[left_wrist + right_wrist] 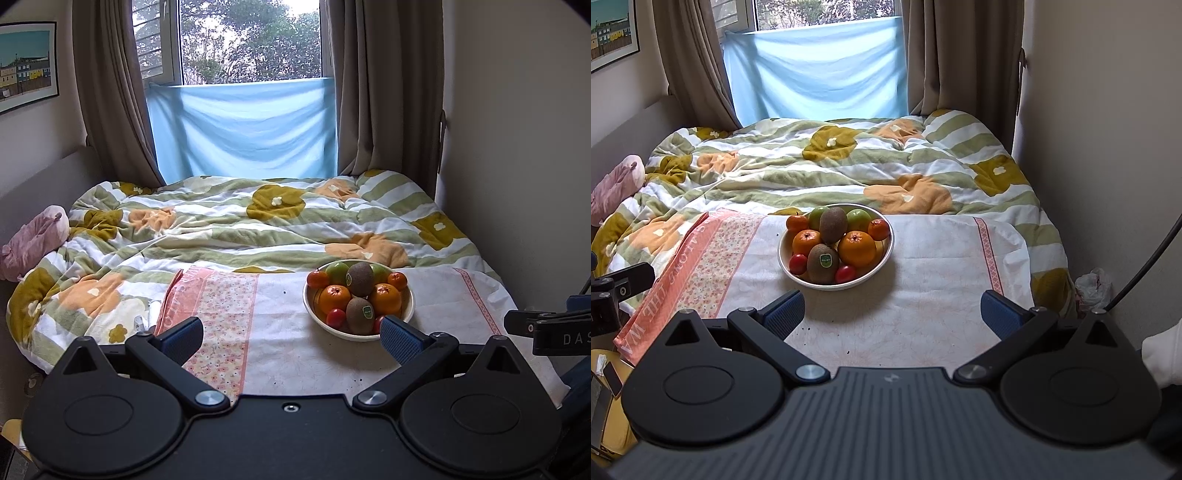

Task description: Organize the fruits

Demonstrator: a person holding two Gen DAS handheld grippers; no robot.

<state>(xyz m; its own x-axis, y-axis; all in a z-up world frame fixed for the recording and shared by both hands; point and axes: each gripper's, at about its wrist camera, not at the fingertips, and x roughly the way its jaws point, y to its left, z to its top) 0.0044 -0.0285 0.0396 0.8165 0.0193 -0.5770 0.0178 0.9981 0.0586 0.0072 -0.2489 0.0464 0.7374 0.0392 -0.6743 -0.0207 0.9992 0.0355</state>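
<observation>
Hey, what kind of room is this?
Most likely a bedroom: a bed with a flowered quilt, curtains at a window, and a bowl of fruit set on a cloth over the bed.

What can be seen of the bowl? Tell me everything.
The bowl is round, shallow and cream-white, seemingly glazed ceramic. It sits upright on the white cloth spread over the bed, ahead of both open grippers and touched by neither. It is heaped with fruit: two kiwis, one bearing a green sticker, two oranges, two green apples, two small tangerines and two red tomatoes. Its far rim is hidden behind the fruit.
</observation>
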